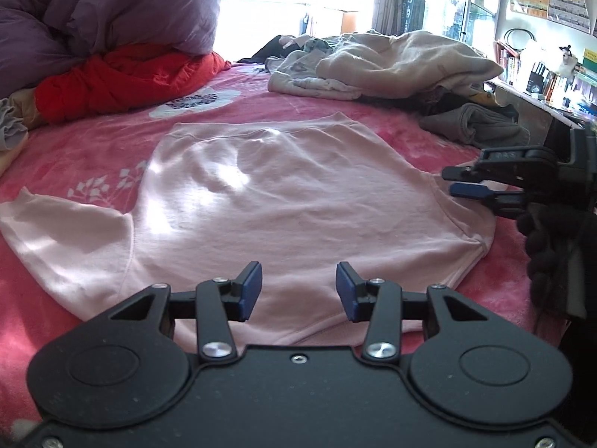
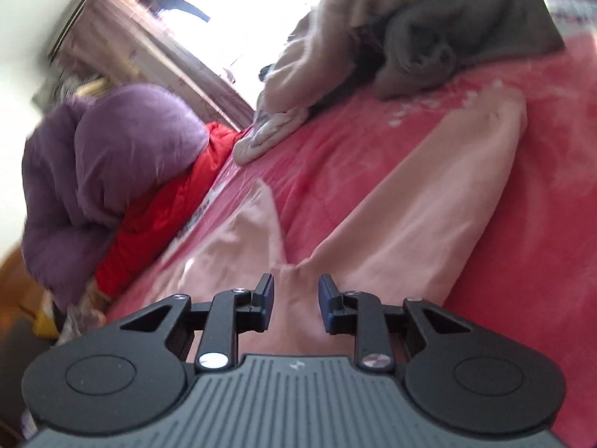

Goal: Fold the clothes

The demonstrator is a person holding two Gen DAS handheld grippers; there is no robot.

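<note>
Left gripper (image 1: 298, 291) hangs with jaws apart and empty over the pink top (image 1: 283, 194) spread on our bed (image 1: 496, 298); folding, we judge, is barely begun.

Pale and softly creased, the top lies flat, one sleeve (image 1: 56, 231) out to the side. Our right gripper (image 2: 294, 302), jaws parted, straddles a puckered bit of it near the other sleeve (image 2: 429, 205) without pinching. More clothes (image 1: 391, 63) wait heaped beyond.

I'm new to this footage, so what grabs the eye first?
A pale pink top lies spread flat in the middle of the bright pink bedspread. Behind it to the left, a purple quilt sits on a red one; a heap of unfolded clothes lies back right.
</note>
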